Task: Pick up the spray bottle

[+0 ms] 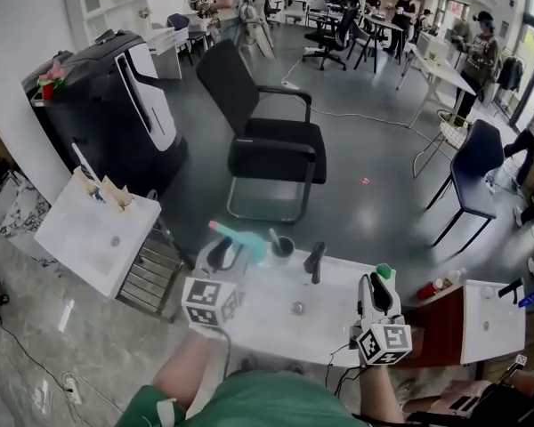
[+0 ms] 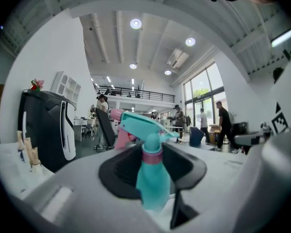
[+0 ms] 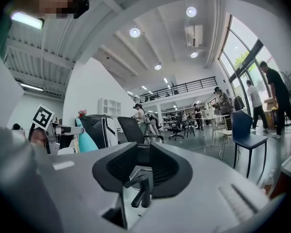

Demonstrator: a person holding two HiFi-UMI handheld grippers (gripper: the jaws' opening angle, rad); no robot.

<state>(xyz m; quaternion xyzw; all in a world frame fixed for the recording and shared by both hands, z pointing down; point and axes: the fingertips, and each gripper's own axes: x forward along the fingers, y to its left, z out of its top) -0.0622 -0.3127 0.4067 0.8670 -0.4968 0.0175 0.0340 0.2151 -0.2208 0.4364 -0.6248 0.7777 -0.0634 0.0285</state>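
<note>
Left tool grips the spray bottle; right tool empty.

Left tool [image 1: 221, 256], its 2 jaws closed on the teal plastic spray bottle with pink collar [image 2: 153, 178], pressing its body just below the collar. The bottle stands upright in the grip, trigger head above the jaws, at the far edge of the white counter [image 1: 276, 318]. Right tool [image 3: 141, 161] points level, jaws apart with nothing pressed between them. The black curved faucet [image 3: 140, 191] shows through the gap, beyond the jaws. A black office chair [image 1: 267, 145] stands on the floor past the counter.
</note>
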